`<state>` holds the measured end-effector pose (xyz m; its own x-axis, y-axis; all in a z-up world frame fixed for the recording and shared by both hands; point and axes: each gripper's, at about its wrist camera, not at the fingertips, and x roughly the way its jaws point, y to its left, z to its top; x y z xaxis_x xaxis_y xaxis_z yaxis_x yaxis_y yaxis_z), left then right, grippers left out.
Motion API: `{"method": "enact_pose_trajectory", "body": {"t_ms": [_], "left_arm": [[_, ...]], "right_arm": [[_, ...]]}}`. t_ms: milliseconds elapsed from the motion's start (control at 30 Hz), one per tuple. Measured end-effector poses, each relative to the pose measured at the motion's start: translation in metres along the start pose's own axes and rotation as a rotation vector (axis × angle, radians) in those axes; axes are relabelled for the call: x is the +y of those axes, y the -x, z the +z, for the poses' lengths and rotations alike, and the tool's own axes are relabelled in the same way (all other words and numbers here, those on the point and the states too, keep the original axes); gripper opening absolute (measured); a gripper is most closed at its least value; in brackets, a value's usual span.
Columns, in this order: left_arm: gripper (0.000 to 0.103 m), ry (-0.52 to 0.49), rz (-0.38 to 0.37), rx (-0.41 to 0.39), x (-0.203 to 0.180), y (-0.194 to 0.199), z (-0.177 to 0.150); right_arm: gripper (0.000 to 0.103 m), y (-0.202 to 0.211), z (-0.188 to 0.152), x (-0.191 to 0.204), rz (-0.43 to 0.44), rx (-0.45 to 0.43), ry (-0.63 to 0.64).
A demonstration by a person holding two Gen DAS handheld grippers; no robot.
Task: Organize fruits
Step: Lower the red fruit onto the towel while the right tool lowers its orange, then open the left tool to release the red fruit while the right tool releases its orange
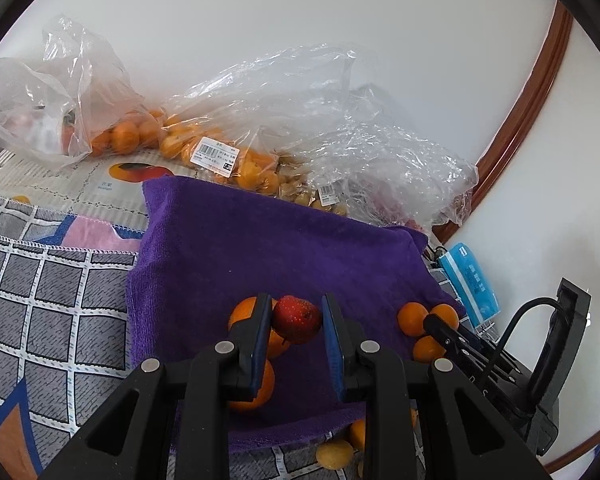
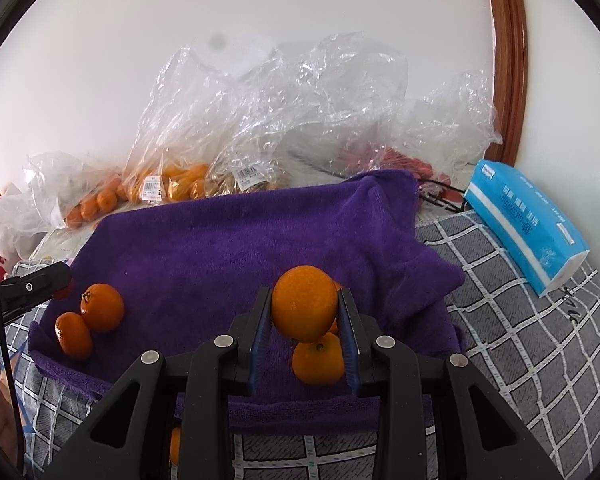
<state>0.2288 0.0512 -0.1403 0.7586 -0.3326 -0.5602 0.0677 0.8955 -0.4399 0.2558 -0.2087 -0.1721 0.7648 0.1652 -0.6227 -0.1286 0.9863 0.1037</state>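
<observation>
My left gripper (image 1: 297, 307) is shut on a small red fruit (image 1: 298, 320), just above the purple towel (image 1: 260, 240). Beside and under its left finger lie oranges (image 1: 242, 314) on the towel. My right gripper (image 2: 304, 297) is shut on an orange (image 2: 304, 303), held over another orange (image 2: 318, 360) on the purple towel (image 2: 220, 248). A pair of oranges (image 2: 100, 307) sits at the towel's left, near the left gripper's tip (image 2: 40, 280). In the left wrist view, three oranges (image 1: 413, 318) cluster around the right gripper's fingertip (image 1: 434, 323).
Clear plastic bags of oranges (image 1: 204, 148) and other fruit (image 2: 252, 176) lie along the white wall behind the towel. A blue tissue pack (image 2: 528, 224) rests at the right on the checked grey cloth (image 2: 520, 320). A yellow fruit (image 1: 334, 454) lies off the towel's near edge.
</observation>
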Motion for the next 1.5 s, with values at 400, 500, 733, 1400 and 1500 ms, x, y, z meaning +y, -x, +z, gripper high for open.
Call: {"method": "enact_pose_trajectory", "body": {"t_ms": [400, 500, 733, 1400, 1500], "left_arm": [[0.024, -0.013, -0.031, 0.037, 0.001, -0.011, -0.007], [0.024, 0.021, -0.069, 0.061, 0.008, -0.015, -0.008], [0.024, 0.032, -0.106, 0.053, 0.011, -0.015, -0.011], [0.040, -0.077, -0.072, 0.045, -0.008, -0.014, -0.018], [0.047, -0.088, -0.063, 0.029, -0.010, -0.010, -0.019]], "right_arm": [[0.032, -0.006, -0.004, 0.001, 0.004, 0.033, 0.009], [0.032, -0.008, -0.004, 0.000, 0.012, 0.039, 0.003], [0.032, -0.007, -0.007, 0.002, 0.022, 0.044, 0.006], [0.048, 0.005, -0.008, 0.001, 0.023, 0.030, 0.000], [0.048, 0.009, -0.008, 0.001, 0.030, 0.031, -0.002]]}}
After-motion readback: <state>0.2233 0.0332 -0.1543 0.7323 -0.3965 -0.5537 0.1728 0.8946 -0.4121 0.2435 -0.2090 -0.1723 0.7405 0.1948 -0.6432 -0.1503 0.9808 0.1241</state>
